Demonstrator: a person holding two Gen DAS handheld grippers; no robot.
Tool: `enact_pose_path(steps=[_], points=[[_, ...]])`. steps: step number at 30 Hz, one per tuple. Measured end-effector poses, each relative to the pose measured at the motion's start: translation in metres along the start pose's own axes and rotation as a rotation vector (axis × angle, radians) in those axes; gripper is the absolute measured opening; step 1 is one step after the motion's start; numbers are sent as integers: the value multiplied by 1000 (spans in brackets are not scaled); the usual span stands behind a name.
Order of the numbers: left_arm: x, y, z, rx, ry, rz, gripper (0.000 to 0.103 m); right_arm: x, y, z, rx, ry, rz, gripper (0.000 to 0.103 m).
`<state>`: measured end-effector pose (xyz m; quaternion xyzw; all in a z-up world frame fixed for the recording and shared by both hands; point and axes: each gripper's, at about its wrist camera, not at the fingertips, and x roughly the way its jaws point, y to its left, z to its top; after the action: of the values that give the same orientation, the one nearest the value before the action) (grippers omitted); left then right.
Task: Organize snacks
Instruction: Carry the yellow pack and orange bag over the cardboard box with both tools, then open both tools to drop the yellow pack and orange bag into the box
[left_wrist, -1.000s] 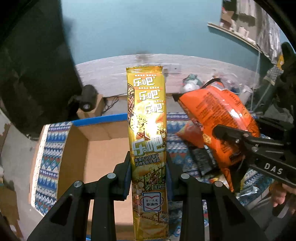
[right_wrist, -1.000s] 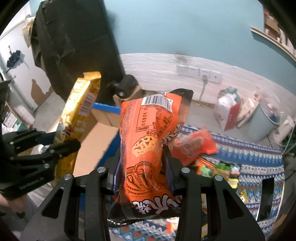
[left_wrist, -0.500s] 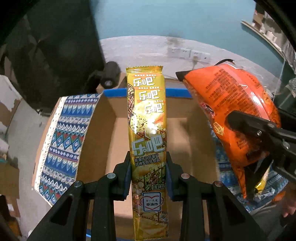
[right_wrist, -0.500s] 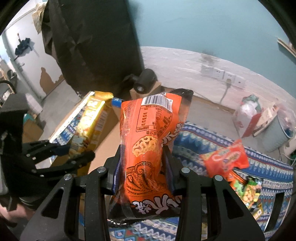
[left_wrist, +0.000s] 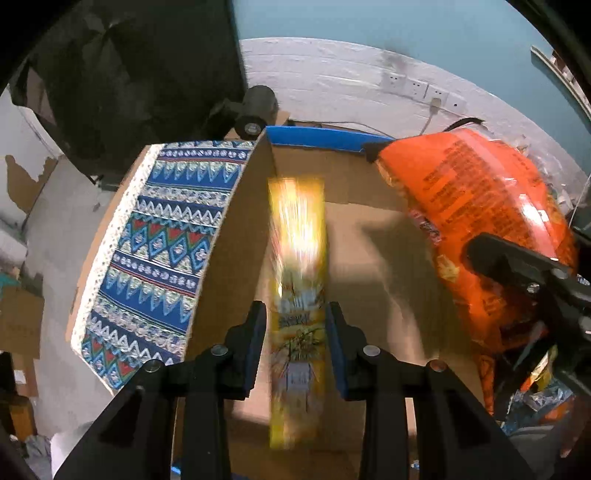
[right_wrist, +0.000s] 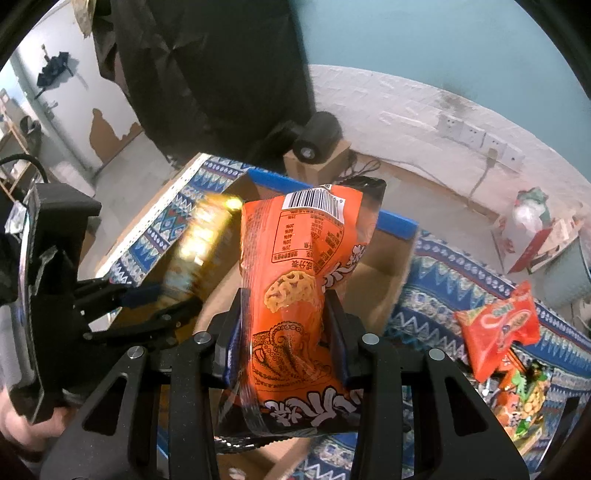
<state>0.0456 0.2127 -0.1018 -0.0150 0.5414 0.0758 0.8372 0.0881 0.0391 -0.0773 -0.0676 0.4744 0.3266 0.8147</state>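
Your left tongs (left_wrist: 295, 347) just eased apart w/ gold pack (left_wrist: 298, 295) dropping blurred into box (left_wrist: 369, 236); right tongs (right_wrist: 286, 332) pinching orange bag (right_wrist: 295, 295), that's next in

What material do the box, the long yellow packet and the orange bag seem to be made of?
Box: plain brown cardboard, matte, with a blue-taped rim.
Yellow packet: probably metallised plastic film, since it throws bright golden glare.
Orange bag: glossy printed plastic film, crinkled, with shiny highlights and a barcode.
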Motion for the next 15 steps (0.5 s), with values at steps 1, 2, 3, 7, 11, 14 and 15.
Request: enact_pose_path(steps=[1, 2, 3, 7, 11, 14, 15], points=[[-1, 0, 0, 5, -3, 8, 34, 2, 1, 0, -2, 3, 1, 39], [-2, 1, 0, 8, -4, 18, 36, 6, 3, 0, -5, 8, 1, 39], [-3, 2, -1, 6, -4, 30, 39, 8, 4, 1, -9, 13, 0, 39], [-6, 10, -1, -10, -5, 35, 40, 21, 11, 1, -17, 43, 13, 39], [-13, 13, -1, -16, -22, 50, 48, 31, 15, 0, -32, 69, 23, 40], [-19, 15, 1, -20, -38, 49, 49, 37, 18, -1, -38, 94, 30, 44], [-21, 14, 1, -20, -41, 51, 49, 36, 17, -1, -35, 91, 27, 52]])
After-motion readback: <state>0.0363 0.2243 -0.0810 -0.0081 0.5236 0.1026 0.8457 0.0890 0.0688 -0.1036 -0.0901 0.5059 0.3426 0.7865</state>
